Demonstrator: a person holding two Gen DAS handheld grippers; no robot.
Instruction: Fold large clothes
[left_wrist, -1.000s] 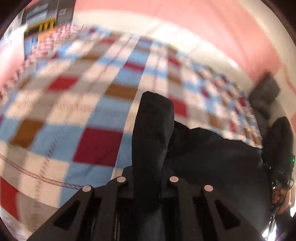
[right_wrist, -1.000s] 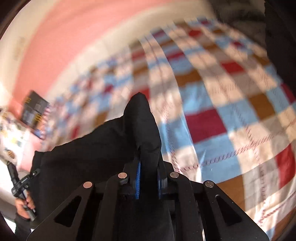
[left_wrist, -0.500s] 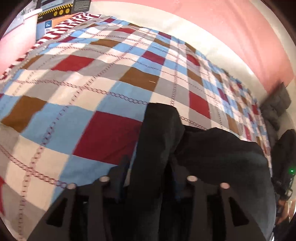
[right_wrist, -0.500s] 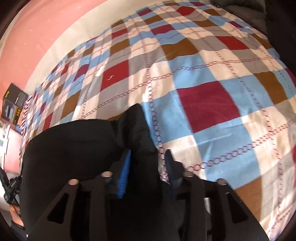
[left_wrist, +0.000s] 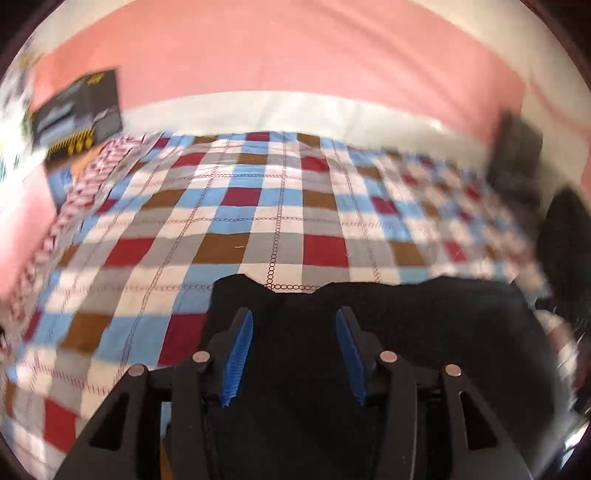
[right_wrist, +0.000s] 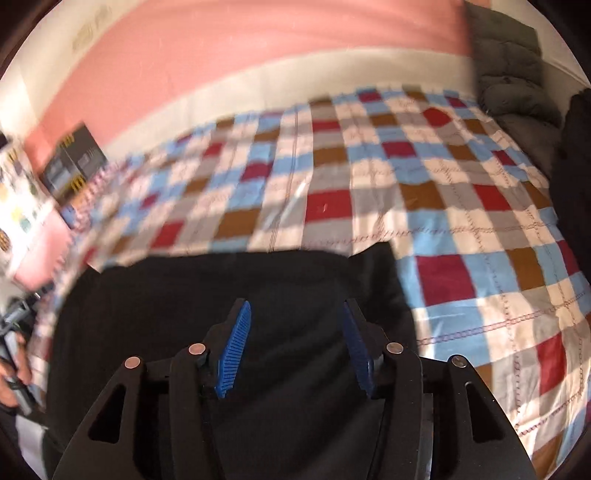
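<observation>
A large black garment (left_wrist: 406, 332) lies flat on the checked bedspread (left_wrist: 273, 221) at the near edge of the bed; it also shows in the right wrist view (right_wrist: 192, 306). My left gripper (left_wrist: 293, 317) is open above the garment's left end, with the blue pads (left_wrist: 238, 354) apart and nothing between them. My right gripper (right_wrist: 295, 314) is open above the garment's right end, with its blue pads (right_wrist: 234, 350) apart and empty. The cloth under both grippers is hidden in part by the black fingers.
A pink wall (left_wrist: 295, 55) runs behind the bed. A dark box (left_wrist: 77, 114) stands at the far left. Dark grey bedding (right_wrist: 517, 74) is piled at the far right. A hand with the other gripper (right_wrist: 14, 365) shows at the left edge.
Both grippers were shut on bunched black cloth; now both are open and drawn back, and the garment lies flat on the bedspread. Both views tilted up toward the wall.
</observation>
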